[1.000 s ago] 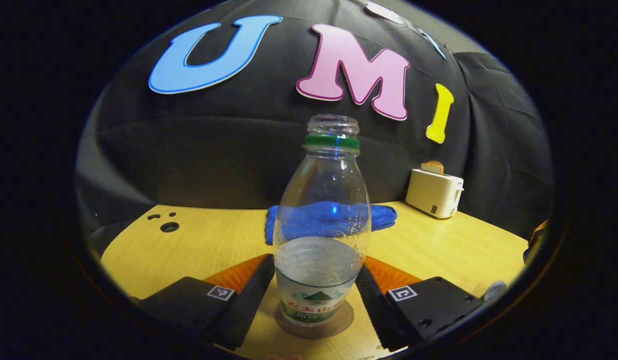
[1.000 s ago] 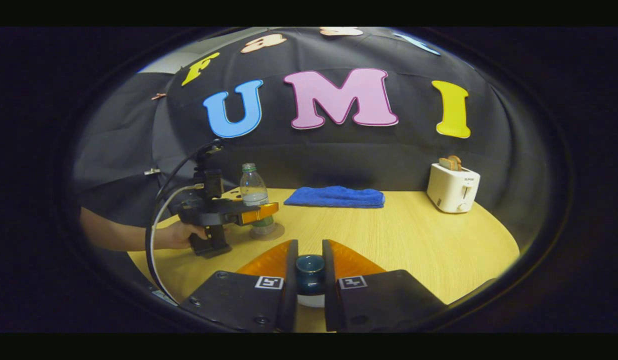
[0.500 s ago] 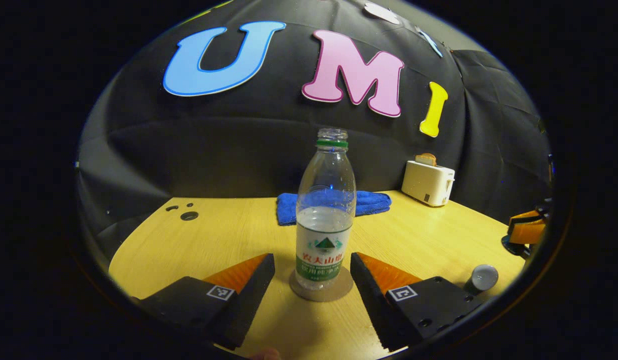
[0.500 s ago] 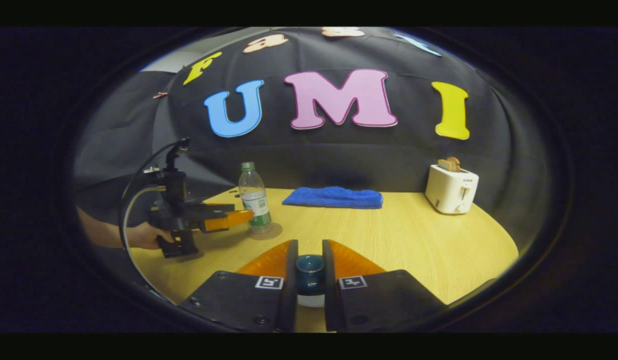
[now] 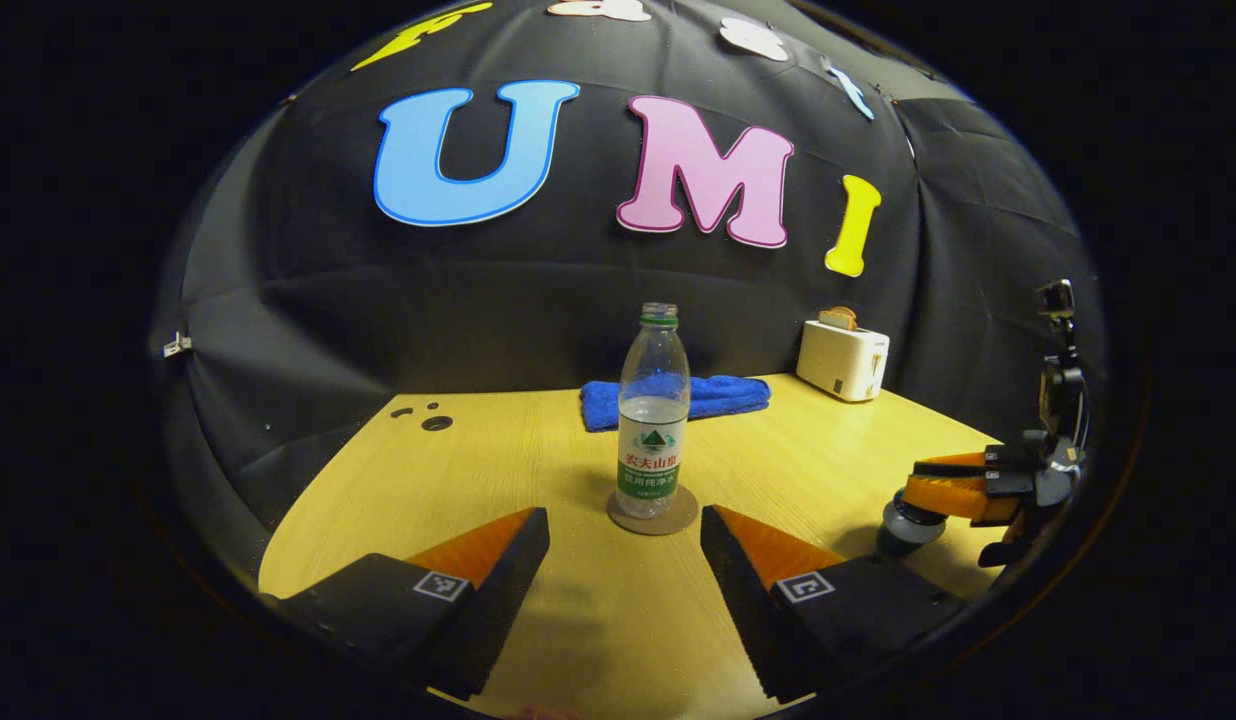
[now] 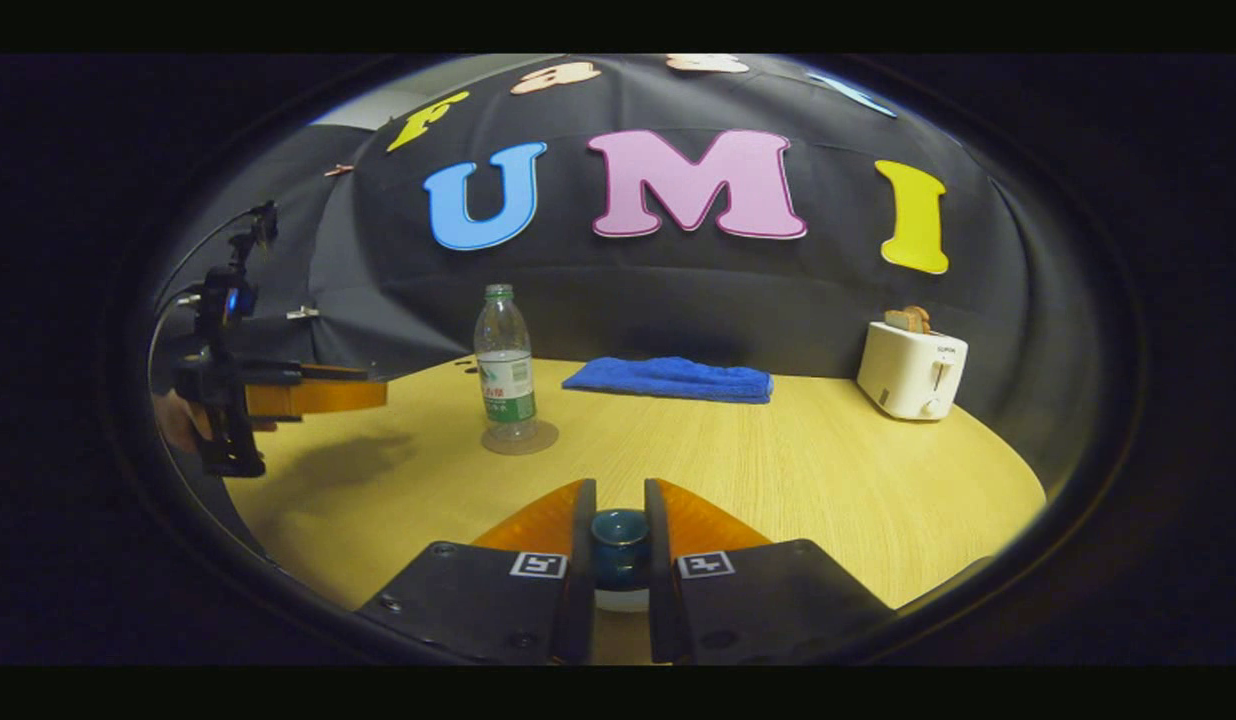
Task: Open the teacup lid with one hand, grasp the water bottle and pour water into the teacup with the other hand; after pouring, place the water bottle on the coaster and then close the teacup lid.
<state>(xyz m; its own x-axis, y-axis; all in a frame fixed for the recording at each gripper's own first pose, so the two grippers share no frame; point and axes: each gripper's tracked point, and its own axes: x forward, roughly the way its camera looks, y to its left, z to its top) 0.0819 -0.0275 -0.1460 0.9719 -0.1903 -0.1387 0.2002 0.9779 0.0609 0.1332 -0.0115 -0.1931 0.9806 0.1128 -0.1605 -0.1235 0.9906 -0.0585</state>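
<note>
The clear water bottle (image 5: 653, 420), uncapped and part full, stands upright on the round brown coaster (image 5: 652, 512). My left gripper (image 5: 623, 530) is open and empty, a short way back from the bottle. In the right gripper view the bottle (image 6: 505, 365) and the coaster (image 6: 519, 438) are at mid-left, with the left gripper (image 6: 373, 393) held by a hand well to their left. My right gripper (image 6: 620, 500) is shut on the dark teal knob of the teacup lid (image 6: 620, 540), white showing just below it. In the left gripper view the right gripper (image 5: 918, 490) sits right over the teacup (image 5: 903, 528) at far right.
A folded blue cloth (image 5: 678, 398) lies at the back of the wooden table (image 5: 538, 470), behind the bottle. A white toaster (image 5: 842, 360) with toast stands at the back right. Small holes (image 5: 436, 423) mark the table's back left.
My left gripper has pulled back from the bottle, open, leaving it standing on the coaster. The right gripper has stayed shut on the lid knob.
</note>
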